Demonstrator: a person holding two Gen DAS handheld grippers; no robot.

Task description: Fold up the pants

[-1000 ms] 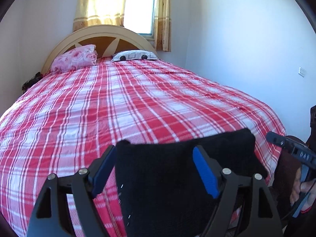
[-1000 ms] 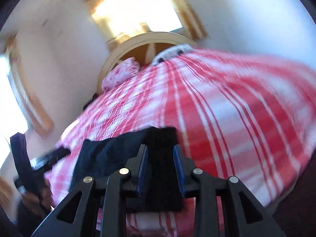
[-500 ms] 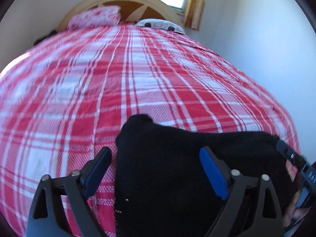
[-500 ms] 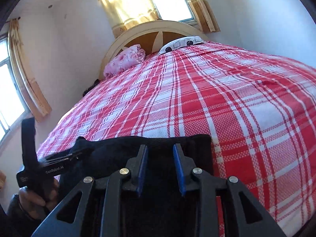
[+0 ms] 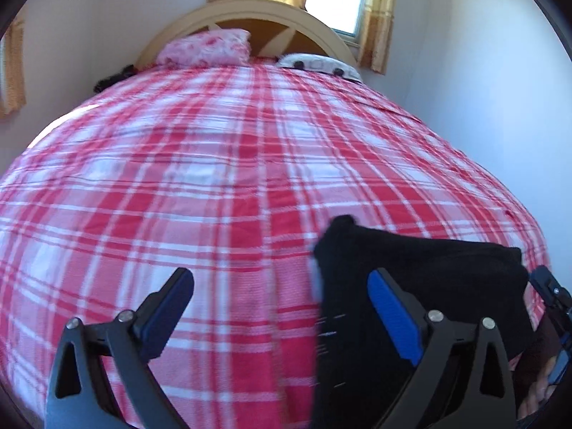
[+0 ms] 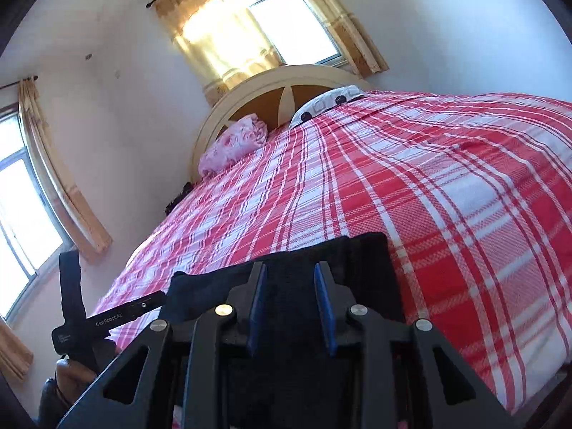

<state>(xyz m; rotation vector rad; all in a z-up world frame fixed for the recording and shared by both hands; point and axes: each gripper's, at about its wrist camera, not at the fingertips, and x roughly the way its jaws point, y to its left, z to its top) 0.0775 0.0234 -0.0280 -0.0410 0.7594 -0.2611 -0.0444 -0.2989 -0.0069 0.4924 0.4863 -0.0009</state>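
Left gripper (image 5: 277, 316): jaws opening, wide apart, only bedspread between them. Right gripper (image 6: 289, 305): jaws narrow, over black pants (image 6: 357, 268); clamped or not, can't tell. Pants at the bed's (image 5: 214, 178) near edge. Soft, limp, light; probably best pinched at corners or hem.

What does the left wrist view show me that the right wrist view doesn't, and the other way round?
Only the left wrist view: the left gripper, its jaws opening wide over bare bedspread, with the pants' left edge beside its right finger.

Only the right wrist view: the right gripper with its narrow jaws over the pants, and a second window on the side wall.

Both: the black pants at the near edge of the red plaid bedspread, the pink pillow and the headboard.
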